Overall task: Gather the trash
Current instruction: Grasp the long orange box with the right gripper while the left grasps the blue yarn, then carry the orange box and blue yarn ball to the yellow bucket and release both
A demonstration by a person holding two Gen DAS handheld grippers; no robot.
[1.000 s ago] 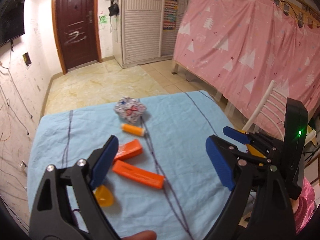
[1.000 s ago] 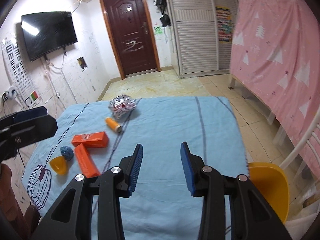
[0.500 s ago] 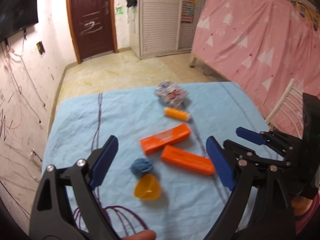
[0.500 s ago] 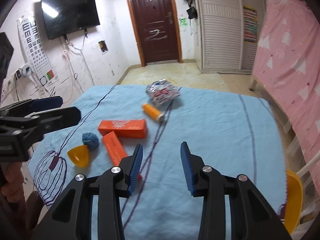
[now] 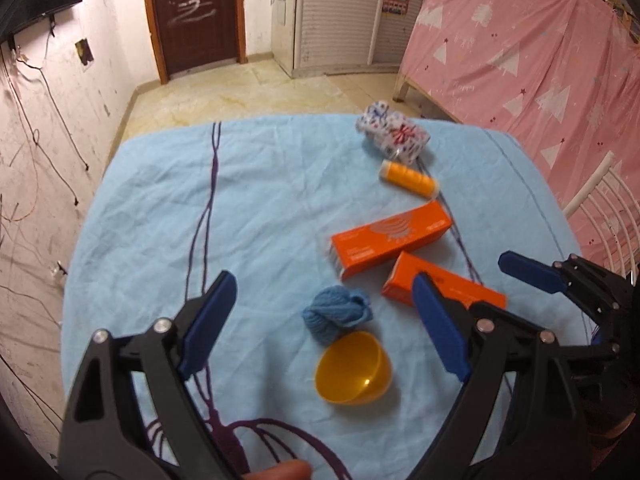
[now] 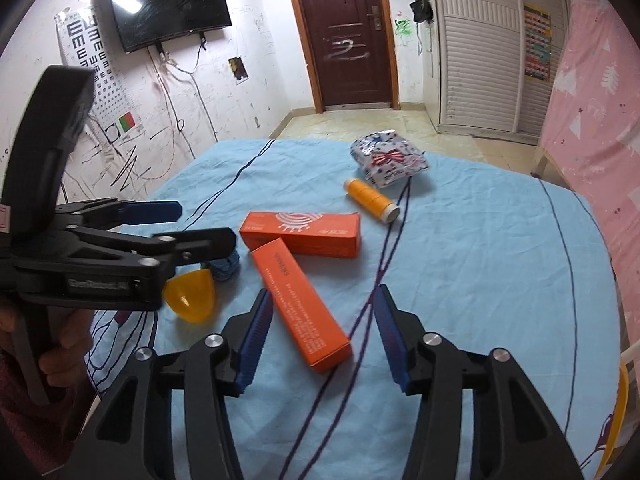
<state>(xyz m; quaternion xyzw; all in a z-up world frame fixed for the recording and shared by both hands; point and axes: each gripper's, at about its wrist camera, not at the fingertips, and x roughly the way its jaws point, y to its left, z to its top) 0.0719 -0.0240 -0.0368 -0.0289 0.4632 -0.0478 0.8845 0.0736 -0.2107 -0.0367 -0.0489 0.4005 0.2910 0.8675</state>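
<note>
On a light blue tablecloth (image 5: pixel 260 208) lie a yellow plastic half-shell (image 5: pixel 352 368), a blue yarn ball (image 5: pixel 336 312), two orange boxes (image 5: pixel 390 238) (image 6: pixel 306 300), an orange thread spool (image 5: pixel 408 178) and a crumpled patterned wrapper (image 5: pixel 394 136). My left gripper (image 5: pixel 324 328) is open and empty, above the yarn and the half-shell. My right gripper (image 6: pixel 320 334) is open and empty, just above the near end of the nearer orange box. The left gripper also shows at the left of the right wrist view (image 6: pixel 160 224).
A pink curtain (image 5: pixel 540 60) hangs at the right, with a white chair (image 5: pixel 600 200) beside the table. A yellow seat edge (image 6: pixel 624 392) shows at the table's right. A door (image 6: pixel 344 32), a wall TV (image 6: pixel 168 0) and bare floor lie beyond.
Both grippers have swung left and come lower and closer to the objects. The right gripper's jaws have opened wider. The left gripper now frames the yarn and the half-shell.
</note>
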